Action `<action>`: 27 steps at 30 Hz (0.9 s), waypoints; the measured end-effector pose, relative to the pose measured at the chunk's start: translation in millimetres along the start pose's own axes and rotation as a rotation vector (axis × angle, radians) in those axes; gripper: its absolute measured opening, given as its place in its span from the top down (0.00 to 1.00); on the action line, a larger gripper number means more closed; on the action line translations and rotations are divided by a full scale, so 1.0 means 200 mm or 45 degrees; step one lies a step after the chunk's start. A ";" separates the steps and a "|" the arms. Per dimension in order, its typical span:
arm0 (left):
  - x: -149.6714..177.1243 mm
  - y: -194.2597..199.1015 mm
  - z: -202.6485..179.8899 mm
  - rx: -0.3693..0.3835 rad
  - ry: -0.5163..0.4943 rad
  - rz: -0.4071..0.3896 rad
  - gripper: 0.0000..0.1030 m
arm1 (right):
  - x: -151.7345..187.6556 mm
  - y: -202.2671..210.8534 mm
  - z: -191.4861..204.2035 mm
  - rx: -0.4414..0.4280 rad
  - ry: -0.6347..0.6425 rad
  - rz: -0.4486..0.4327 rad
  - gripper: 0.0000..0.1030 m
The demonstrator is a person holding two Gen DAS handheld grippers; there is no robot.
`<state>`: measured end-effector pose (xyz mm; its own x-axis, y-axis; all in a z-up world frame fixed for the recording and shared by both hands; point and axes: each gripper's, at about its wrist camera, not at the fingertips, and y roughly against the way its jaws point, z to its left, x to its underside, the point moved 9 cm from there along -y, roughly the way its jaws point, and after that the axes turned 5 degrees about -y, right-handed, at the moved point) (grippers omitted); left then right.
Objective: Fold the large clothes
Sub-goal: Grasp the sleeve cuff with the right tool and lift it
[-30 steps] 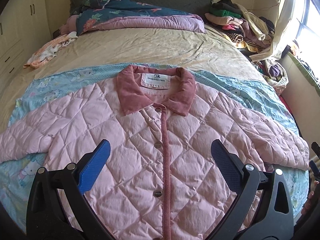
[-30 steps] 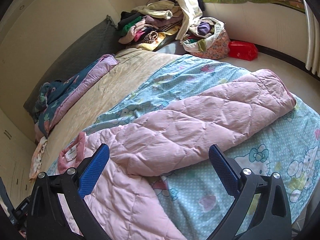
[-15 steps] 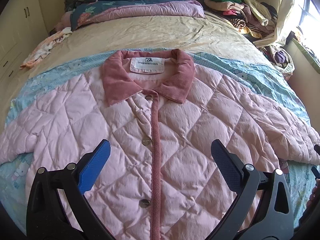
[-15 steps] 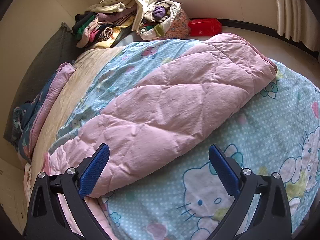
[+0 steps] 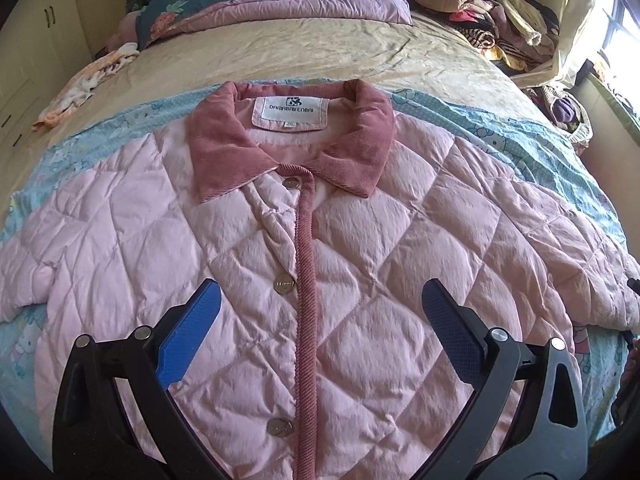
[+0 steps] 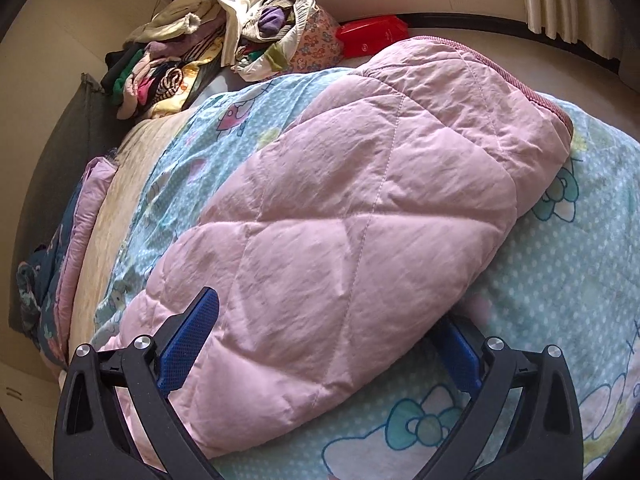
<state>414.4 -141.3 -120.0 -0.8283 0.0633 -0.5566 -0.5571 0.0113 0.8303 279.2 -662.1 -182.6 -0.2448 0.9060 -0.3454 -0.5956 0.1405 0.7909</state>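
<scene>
Straddling the puffy pink quilted jacket [image 5: 360, 280], our left gripper [image 5: 320, 320] and right gripper [image 6: 332, 344] gape wide; we judge its sleeve [image 6: 360, 208] soft, light, best pinched at the cuff.

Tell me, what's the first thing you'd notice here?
A big pink jacket lies spread flat, buttoned, on a blue cartoon sheet on the bed. Its darker collar and white label face up. In the right view a puffy sleeve lies between the open right tongs.
</scene>
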 end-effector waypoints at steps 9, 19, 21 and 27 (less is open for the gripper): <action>-0.05 0.02 0.08 0.025 0.002 -0.011 0.09 | -0.18 -0.02 -0.10 -0.029 -0.183 -0.101 0.32; -0.04 0.10 0.14 0.059 0.001 -0.027 0.09 | -0.29 0.13 0.03 -0.208 -0.099 -0.214 0.79; -0.05 0.11 0.15 0.063 0.009 -0.031 0.09 | -0.30 0.24 0.15 -0.248 0.002 -0.264 0.81; -0.07 0.18 0.16 0.062 -0.002 -0.048 0.09 | -0.24 0.56 0.52 -0.353 0.284 -0.390 0.81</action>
<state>407.7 -109.7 -82.1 -0.8066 0.0635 -0.5877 -0.5845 0.0621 0.8090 304.7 -648.0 -25.4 -0.1663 0.7270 -0.6662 -0.8406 0.2487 0.4813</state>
